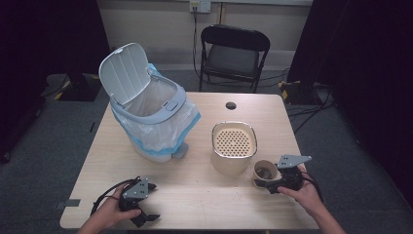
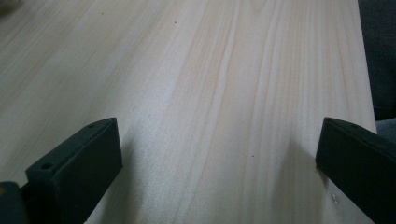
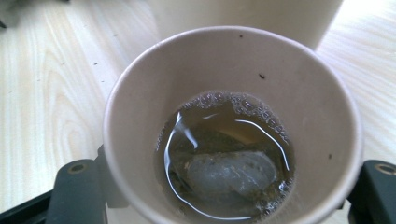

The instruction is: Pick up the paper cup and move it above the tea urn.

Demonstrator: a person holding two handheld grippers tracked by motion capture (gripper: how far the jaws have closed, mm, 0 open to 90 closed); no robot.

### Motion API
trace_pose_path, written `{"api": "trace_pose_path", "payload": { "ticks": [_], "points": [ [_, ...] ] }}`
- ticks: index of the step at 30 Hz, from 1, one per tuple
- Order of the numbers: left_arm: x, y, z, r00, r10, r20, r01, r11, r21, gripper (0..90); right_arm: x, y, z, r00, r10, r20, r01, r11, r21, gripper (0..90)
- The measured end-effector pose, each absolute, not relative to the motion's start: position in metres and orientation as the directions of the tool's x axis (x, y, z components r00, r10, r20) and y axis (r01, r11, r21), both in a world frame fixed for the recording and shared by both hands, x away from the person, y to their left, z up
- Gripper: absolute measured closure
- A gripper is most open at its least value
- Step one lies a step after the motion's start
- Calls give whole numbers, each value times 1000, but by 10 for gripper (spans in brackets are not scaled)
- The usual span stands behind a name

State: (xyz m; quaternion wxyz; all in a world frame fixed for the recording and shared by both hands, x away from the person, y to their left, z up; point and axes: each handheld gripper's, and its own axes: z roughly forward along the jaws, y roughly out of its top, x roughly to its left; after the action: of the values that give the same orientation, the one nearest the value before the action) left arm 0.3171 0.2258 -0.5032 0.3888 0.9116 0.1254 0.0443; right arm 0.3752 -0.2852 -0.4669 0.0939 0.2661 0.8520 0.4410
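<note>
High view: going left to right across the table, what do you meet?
Left gripper → lidded bin with bag → beige strainer container → paper cup → right gripper, its jaws around the cup.

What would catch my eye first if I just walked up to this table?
Probably the white trash bin at the table's back left, its lid flipped up and a plastic liner hanging over its sides. Next, the beige container with a perforated strainer top right of centre. Beside it sits a paper cup of murky liquid with a tea bag sunk in it, between the jaws of the right gripper.
</note>
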Motion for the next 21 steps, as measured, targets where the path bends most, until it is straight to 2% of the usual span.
{"api": "trace_pose_path", "payload": {
  "ticks": [21],
  "points": [
    [317,226,-503,965,263,-17,194,-666,720,0,429,-299,-451,-794,607,39,389,458,799,271]
  ]
}}
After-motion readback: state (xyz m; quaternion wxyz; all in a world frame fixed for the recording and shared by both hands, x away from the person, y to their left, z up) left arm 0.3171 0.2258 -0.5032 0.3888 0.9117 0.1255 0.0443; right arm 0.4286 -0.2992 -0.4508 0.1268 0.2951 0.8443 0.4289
